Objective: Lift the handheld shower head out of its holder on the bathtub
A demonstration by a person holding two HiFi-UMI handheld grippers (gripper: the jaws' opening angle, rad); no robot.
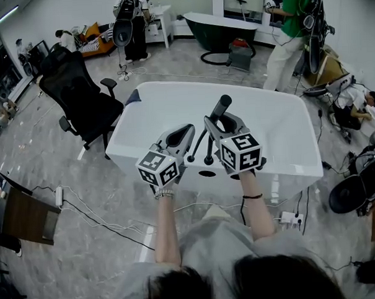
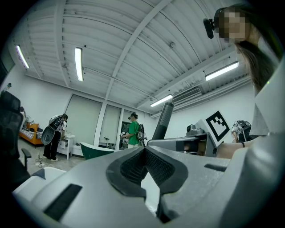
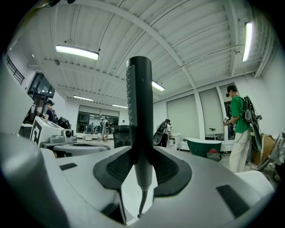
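Observation:
A black rod-shaped shower head (image 1: 221, 106) stands upright over the white bathtub (image 1: 279, 111), with my right gripper (image 1: 220, 122) shut on its handle. In the right gripper view the handle (image 3: 139, 111) sits between both pads, and a thin hose (image 3: 141, 200) hangs from its lower end. My left gripper (image 1: 185, 130) hovers just left of it, jaws together with nothing between them (image 2: 144, 151). The left gripper view shows the shower head (image 2: 164, 120) rising beyond its jaws. Black taps (image 1: 208, 157) and a dark oval opening (image 1: 207, 173) sit on the tub's near deck.
A black office chair (image 1: 79, 95) stands left of the tub. A dark green bathtub (image 1: 219, 26) and a person in a green top (image 1: 288, 30) are at the back. Cables and a power strip (image 1: 290, 219) lie on the floor by the tub's near side.

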